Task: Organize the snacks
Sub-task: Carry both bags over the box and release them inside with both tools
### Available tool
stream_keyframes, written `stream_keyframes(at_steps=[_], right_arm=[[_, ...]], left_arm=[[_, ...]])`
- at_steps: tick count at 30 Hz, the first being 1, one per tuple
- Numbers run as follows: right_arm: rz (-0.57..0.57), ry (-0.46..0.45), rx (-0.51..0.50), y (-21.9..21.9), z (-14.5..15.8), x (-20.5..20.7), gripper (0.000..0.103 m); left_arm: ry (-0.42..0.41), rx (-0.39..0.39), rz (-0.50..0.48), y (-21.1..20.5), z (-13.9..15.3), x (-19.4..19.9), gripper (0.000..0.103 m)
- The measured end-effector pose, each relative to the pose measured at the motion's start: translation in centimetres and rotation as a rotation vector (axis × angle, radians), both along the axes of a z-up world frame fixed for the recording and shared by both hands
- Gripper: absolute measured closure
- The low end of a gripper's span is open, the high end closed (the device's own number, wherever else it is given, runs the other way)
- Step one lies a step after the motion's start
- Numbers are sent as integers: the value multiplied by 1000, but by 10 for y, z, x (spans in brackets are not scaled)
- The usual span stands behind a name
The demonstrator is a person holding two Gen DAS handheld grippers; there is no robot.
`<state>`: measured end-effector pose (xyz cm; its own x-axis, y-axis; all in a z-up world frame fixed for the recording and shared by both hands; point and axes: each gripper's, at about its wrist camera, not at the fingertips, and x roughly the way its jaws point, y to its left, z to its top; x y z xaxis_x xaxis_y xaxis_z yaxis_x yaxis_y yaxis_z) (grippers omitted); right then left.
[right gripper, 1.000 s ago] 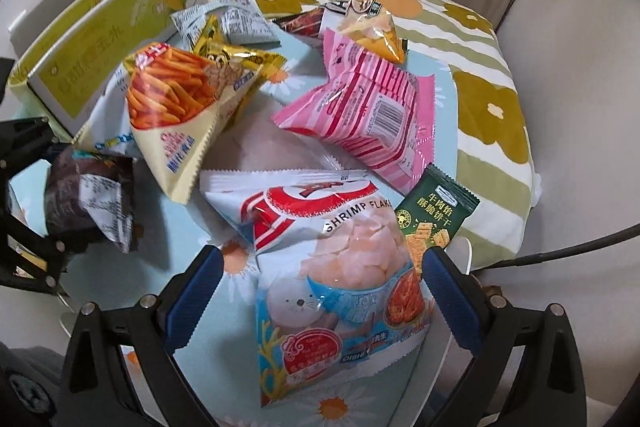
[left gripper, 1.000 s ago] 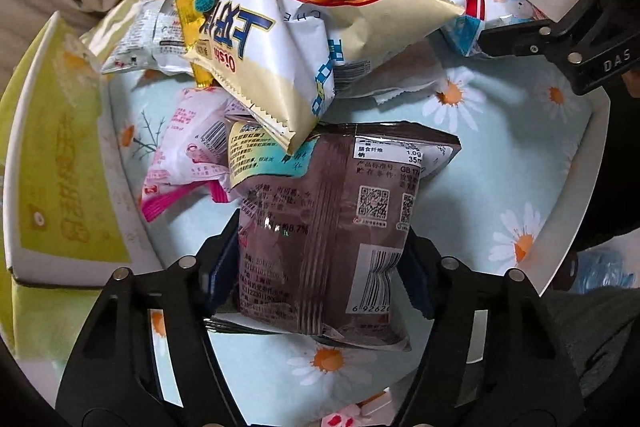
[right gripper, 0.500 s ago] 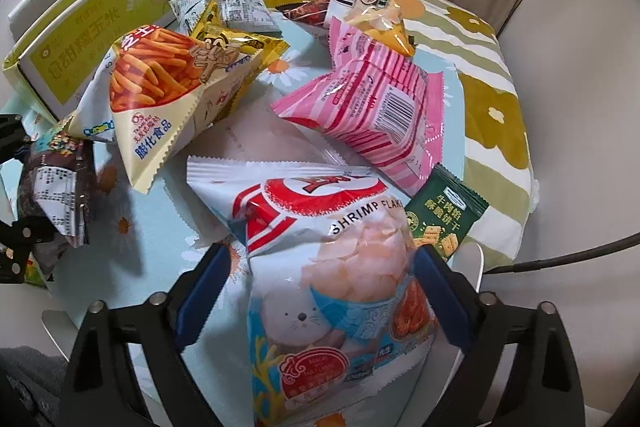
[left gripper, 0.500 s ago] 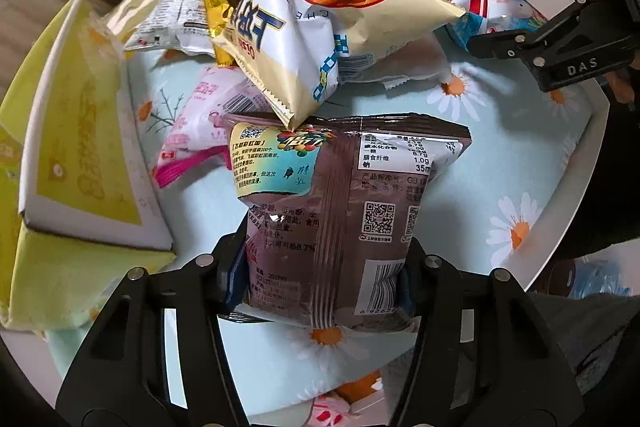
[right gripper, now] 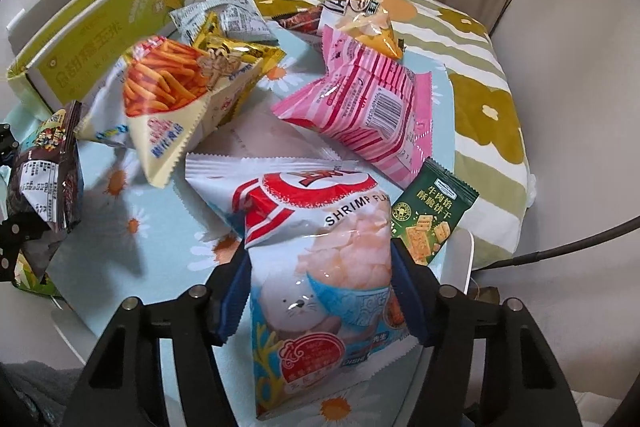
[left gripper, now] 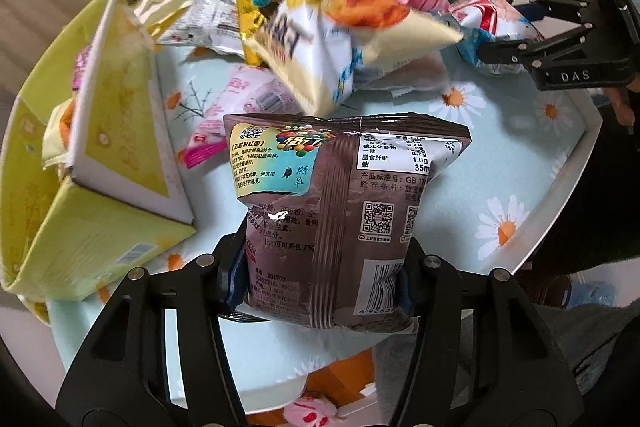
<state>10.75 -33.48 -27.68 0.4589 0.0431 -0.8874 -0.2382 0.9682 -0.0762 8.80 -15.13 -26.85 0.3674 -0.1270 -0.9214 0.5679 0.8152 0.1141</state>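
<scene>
Left gripper clamped on brown chocolate-candy bag, lifted off daisy tablecloth. Right gripper closing around shrimp flakes bag; pads touching it.

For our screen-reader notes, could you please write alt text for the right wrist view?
The right gripper is closing on a shrimp flakes bag lying on a daisy-print tabletop. Beyond lie a pink striped bag, a small green biscuit packet and an open yellow-green box.
</scene>
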Motion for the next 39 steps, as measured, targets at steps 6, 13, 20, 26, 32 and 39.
stream_keyframes(at_steps=[6, 13, 20, 26, 32, 39], right_arm=[[-3, -27, 38, 0, 20, -10, 43], [13, -83, 69, 6, 56, -21, 43], [46, -152, 92, 18, 104, -27, 43], [58, -224, 119, 45, 148, -20, 43], [94, -288, 154, 99, 176, -1, 43], [118, -280, 234, 183, 186, 43, 43]], left_arm=[[-43, -10, 24, -1, 19, -8, 51], [-129, -27, 53, -3, 60, -21, 51], [-213, -73, 115, 10, 109, -26, 51], [-273, -128, 172, 41, 145, -11, 51], [-324, -159, 223, 93, 171, 14, 51], [-318, -159, 342, 173, 183, 60, 51]])
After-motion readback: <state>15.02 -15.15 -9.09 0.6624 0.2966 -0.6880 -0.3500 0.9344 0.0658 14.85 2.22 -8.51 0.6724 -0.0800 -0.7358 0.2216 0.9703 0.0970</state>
